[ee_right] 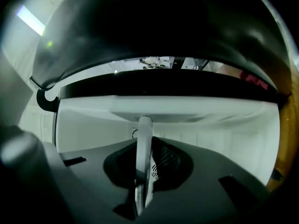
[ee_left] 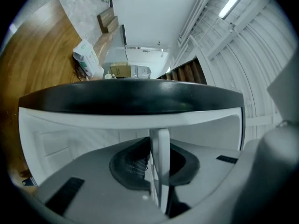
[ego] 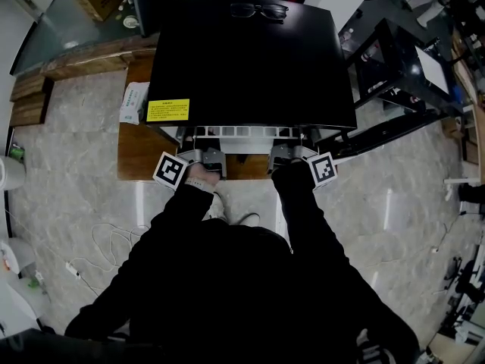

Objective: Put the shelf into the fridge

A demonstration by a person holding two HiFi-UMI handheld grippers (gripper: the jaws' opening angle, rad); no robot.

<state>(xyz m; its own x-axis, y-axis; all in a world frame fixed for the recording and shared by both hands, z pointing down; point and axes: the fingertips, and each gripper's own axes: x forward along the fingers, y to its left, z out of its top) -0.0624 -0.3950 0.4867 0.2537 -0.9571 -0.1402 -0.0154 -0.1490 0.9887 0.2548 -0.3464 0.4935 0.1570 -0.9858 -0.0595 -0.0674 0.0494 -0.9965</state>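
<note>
The fridge [ego: 250,59] is a small black cabinet seen from above, its white inside showing at the front. The white shelf [ego: 242,133] lies level in its mouth, partly inside. My left gripper [ego: 204,156] is shut on the shelf's near left edge, and my right gripper [ego: 288,155] is shut on its near right edge. In the left gripper view the shelf's edge [ee_left: 160,162] stands as a thin white plate clamped between the jaws, under the fridge's black top [ee_left: 131,99]. The right gripper view shows the same: the shelf's edge [ee_right: 144,157] is pinched, with the fridge's white cavity [ee_right: 210,129] behind.
A pair of glasses [ego: 259,10] lies on the fridge's top, and a yellow label [ego: 167,110] sits at its front left. The fridge stands on a wooden table [ego: 140,154] next to a tissue packet [ego: 133,102]. A black desk [ego: 402,67] stands to the right. Cables [ego: 98,249] trail on the floor.
</note>
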